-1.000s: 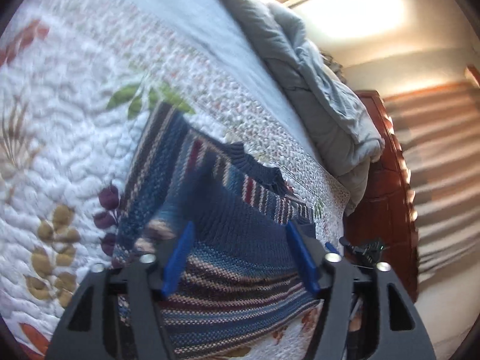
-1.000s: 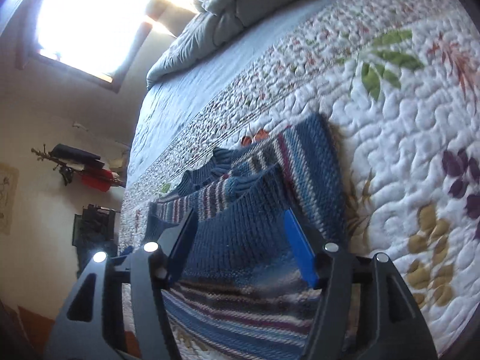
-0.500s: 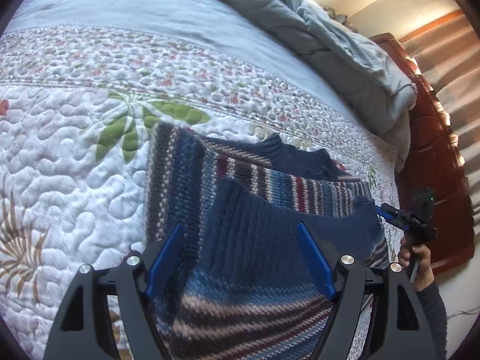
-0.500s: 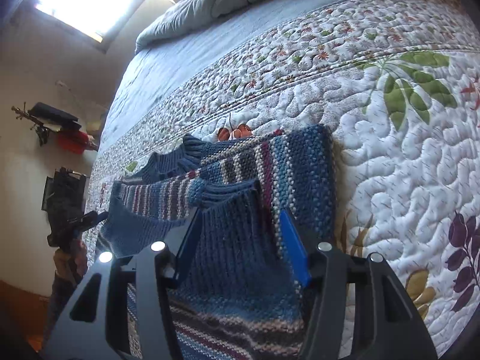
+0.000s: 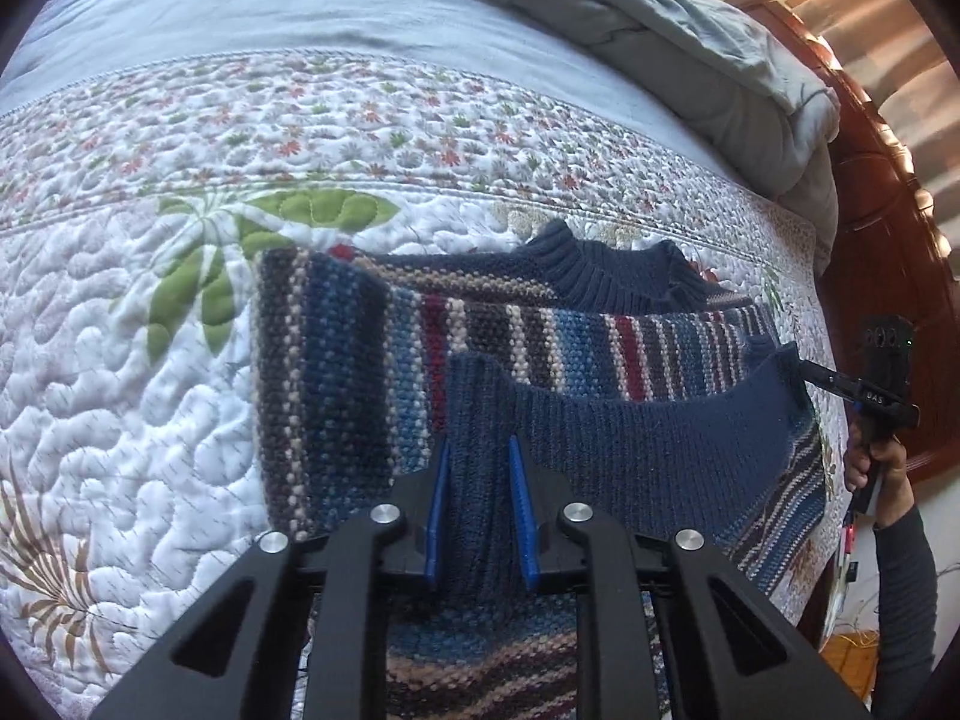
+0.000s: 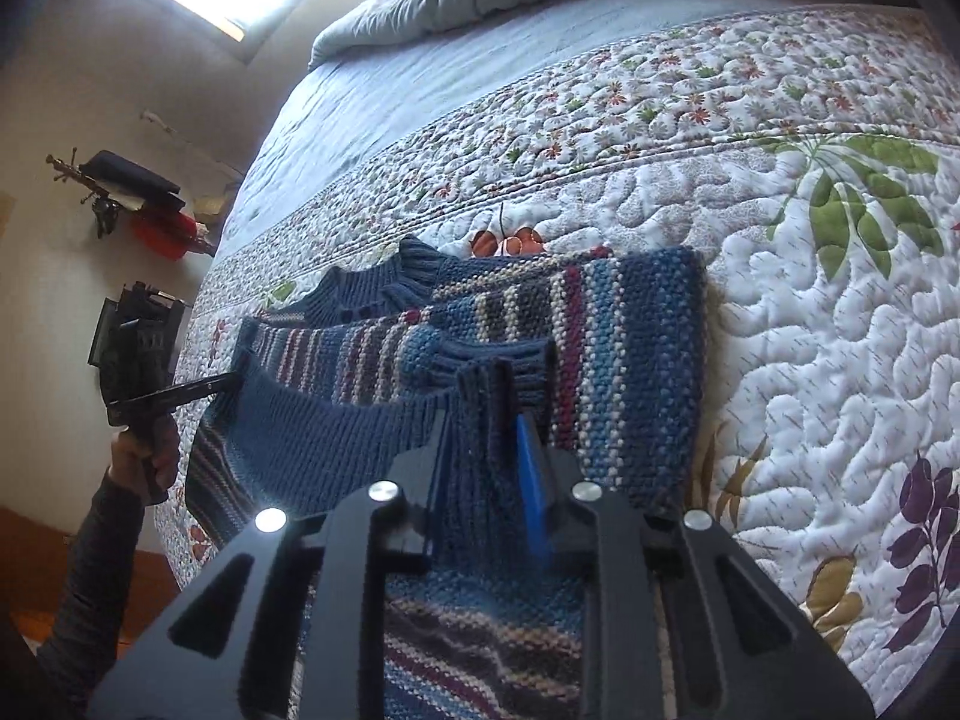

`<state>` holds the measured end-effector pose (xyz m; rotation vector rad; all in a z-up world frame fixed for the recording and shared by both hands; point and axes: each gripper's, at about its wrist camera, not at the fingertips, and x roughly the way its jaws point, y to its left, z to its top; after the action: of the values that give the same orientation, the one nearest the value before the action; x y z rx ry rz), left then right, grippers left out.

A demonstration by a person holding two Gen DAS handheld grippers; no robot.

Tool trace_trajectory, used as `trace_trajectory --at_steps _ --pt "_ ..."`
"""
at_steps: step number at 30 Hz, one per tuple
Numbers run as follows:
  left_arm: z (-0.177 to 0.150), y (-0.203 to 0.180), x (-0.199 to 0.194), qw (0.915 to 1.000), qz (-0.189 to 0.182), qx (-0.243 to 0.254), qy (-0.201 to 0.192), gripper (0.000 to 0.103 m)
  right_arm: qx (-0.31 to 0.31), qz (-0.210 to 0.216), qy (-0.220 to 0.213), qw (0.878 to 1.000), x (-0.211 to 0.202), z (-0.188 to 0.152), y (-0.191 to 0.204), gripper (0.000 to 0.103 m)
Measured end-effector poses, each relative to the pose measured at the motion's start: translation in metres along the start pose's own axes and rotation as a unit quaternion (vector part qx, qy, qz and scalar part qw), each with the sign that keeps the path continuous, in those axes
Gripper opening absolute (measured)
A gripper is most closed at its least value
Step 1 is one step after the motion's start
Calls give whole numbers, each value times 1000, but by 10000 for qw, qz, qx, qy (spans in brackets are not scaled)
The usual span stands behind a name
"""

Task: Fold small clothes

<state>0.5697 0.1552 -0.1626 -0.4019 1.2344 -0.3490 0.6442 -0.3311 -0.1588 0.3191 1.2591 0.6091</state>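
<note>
A small blue striped knitted sweater (image 5: 360,372) lies on the quilted bedspread, its navy collar (image 5: 606,276) toward the far side. My left gripper (image 5: 477,462) is shut on the navy ribbed hem (image 5: 630,450), lifted over the striped body. My right gripper (image 6: 486,426) is shut on the hem's other corner (image 6: 360,432) and also shows at the right of the left wrist view (image 5: 798,360). The left gripper shows at the left of the right wrist view (image 6: 231,384). The sweater body (image 6: 624,324) lies flat beyond.
The white floral quilt (image 5: 120,360) covers the bed, with a grey-blue sheet (image 5: 270,6) and a bunched duvet (image 5: 690,42) beyond. A dark wooden bed frame (image 5: 882,228) stands at the right. A wall rack with dark items (image 6: 126,192) hangs left of the bed.
Both grippers went from open around the hem to shut on it. Both views tipped down toward the bed and the hem now hangs stretched between the grippers.
</note>
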Motion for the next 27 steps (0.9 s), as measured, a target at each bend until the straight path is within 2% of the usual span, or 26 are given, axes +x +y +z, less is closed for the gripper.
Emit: trace_trajectory --at_steps 3,6,13,16,19,23,27 --pt "-4 -4 -4 9998 37 62 -211 9 -24 -103 -76 9999 -1 -2 0 12" --pt "-12 -17 -14 9980 138 222 -578 8 -60 -218 -206 9995 -5 -5 -1 10" --pt "-24 -34 -60 9894 -257 387 -1379 8 -203 -422 -611 9970 -34 -9 10 9" --pt "-19 -44 -80 9836 -332 543 -1688 8 -297 -514 -873 9944 -49 0 21 9" --pt "-1 -46 -90 9804 -299 498 -1881 8 -273 -611 -1140 9912 -57 17 27 9" --pt "27 -34 -86 9809 -137 329 -1914 8 -197 -762 -1285 9886 -51 47 30 9" --pt "50 -7 -41 9898 255 -110 -1399 8 1 -1162 -991 9883 -17 70 19 9"
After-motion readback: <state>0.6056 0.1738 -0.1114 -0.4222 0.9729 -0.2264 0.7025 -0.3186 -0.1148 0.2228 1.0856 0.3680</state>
